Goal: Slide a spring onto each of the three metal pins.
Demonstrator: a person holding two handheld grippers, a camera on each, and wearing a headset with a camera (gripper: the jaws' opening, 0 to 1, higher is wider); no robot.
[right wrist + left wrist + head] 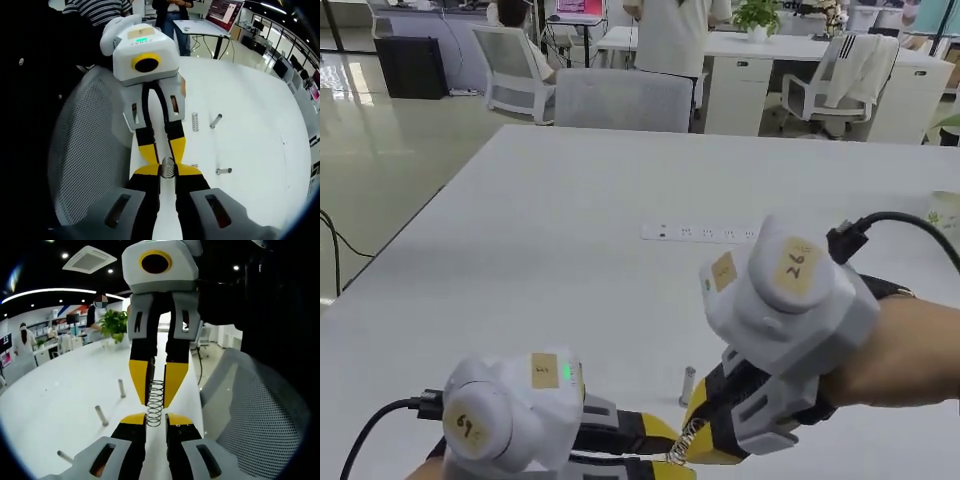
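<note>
Spring [155, 402], likely light and whippy, at table [570, 230] near edge; left tool [155, 421] and right tool [168, 176] each pinch one end.

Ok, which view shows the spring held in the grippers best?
The left gripper view: the spring shows side-on, its coils clearly separate. The right gripper view shows the spring end-on, as a ring; the head view shows the spring small, low in frame.

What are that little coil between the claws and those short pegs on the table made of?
The spring looks like thin bare steel wire: silvery-grey, open coils you see through. The pins look like solid metal rods, dull grey with a faint sheen; which metal, I cannot tell.
</note>
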